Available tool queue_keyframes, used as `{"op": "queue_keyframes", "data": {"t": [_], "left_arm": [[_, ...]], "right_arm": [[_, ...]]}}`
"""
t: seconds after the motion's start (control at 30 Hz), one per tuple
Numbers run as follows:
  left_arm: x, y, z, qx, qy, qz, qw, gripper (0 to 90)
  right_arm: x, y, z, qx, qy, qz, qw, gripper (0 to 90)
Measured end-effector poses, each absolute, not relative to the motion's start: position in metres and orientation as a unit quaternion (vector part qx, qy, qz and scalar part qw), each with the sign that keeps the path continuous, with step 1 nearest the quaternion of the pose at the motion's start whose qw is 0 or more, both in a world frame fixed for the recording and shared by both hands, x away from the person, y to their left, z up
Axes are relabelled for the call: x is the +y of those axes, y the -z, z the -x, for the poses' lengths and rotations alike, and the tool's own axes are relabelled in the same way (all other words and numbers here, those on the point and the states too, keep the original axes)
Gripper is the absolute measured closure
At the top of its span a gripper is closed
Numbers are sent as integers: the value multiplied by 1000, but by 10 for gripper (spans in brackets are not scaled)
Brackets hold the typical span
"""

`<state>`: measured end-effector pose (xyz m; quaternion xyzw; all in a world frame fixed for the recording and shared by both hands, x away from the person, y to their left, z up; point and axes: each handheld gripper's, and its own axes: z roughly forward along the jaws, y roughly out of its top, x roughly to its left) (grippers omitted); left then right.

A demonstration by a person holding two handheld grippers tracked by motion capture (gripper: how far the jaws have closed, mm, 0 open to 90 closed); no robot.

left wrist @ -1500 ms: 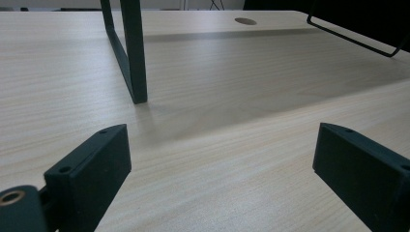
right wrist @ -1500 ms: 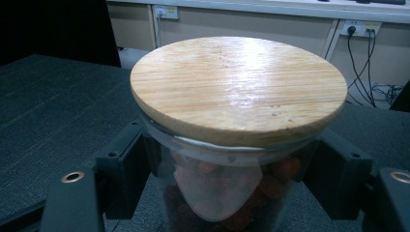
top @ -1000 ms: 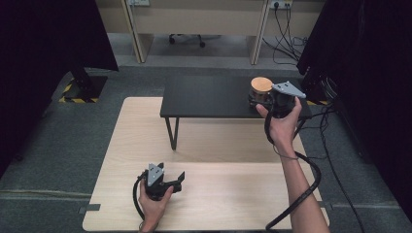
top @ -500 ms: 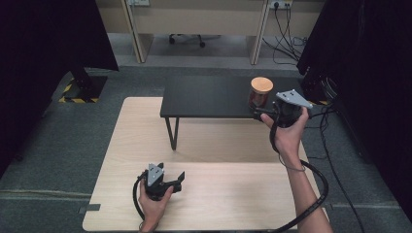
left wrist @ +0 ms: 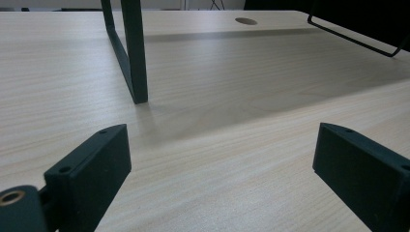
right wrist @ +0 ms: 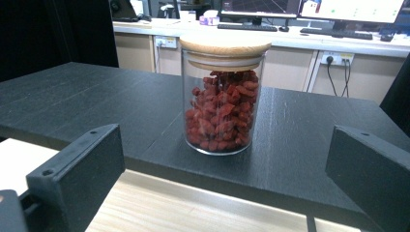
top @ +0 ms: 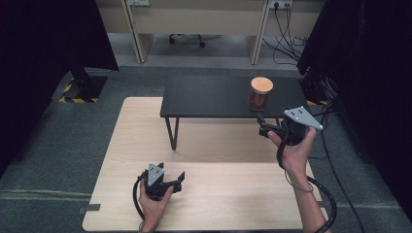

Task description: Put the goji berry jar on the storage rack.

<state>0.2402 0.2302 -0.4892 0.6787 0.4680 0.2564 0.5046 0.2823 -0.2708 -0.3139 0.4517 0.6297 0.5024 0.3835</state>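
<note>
The glass jar point(right wrist: 223, 99) of red dried fruit, capped with a wooden lid point(right wrist: 225, 45), stands upright near the front right edge of the black shelf point(top: 214, 97), at about one o'clock over the light wooden table point(top: 214, 194). The right gripper point(top: 265, 127) hangs just off that edge at the jar's five o'clock, jaws spread wide and empty. If a grasp is intended, approach level and centre the jaws on the glass below the lid. The left gripper point(top: 179, 180) rests at seven o'clock, jaws apart, holding nothing.
</note>
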Motion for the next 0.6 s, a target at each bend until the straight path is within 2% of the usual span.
{"op": "queue_keyframes", "data": {"t": [0.13, 0.43, 0.6], "left_arm": [[230, 489, -240, 468, -257, -679, 504, 57], [230, 489, -240, 467, -258, -680, 503, 57], [230, 489, -240, 466, -258, -681, 502, 57]], "right_arm": [[-271, 323, -272, 632, -499, -448, 388, 4], [-277, 367, -247, 630, -501, -452, 385, 4], [-276, 377, -237, 629, -498, -447, 395, 4]]}}
